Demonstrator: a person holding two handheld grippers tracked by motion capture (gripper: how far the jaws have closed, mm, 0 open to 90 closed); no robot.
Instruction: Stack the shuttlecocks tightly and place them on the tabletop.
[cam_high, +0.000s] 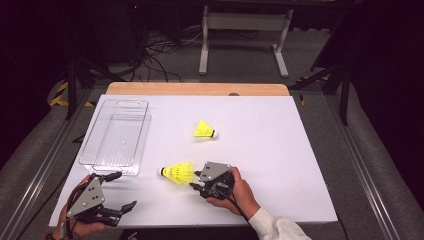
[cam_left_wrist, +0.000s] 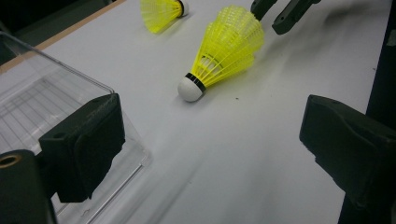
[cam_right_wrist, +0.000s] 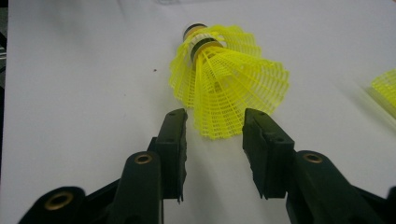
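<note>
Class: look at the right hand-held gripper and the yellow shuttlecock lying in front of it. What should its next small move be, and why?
Probably ease the right hand-held gripper forward. Its jaws stand open just short of the near shuttlecock's skirt and do not touch it yet, so it should straddle the skirt before closing.

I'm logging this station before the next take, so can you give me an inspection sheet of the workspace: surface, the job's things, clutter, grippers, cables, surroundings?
Surface: white table top with a wooden strip along the far edge; a tiny dark speck near the shuttlecocks.
Job's things: near shuttlecock lying on its side, just ahead of the right gripper; far shuttlecock lying mid-table; clear plastic bin at the left, empty.
Clutter: nothing seen.
Grippers: right gripper open, its tips at the near shuttlecock's skirt, not pressing it; left gripper open wide, holding nothing, beside the bin's near corner.
Cables: loose cables on the floor beyond the table.
Surroundings: white stand, dark floor.
</note>
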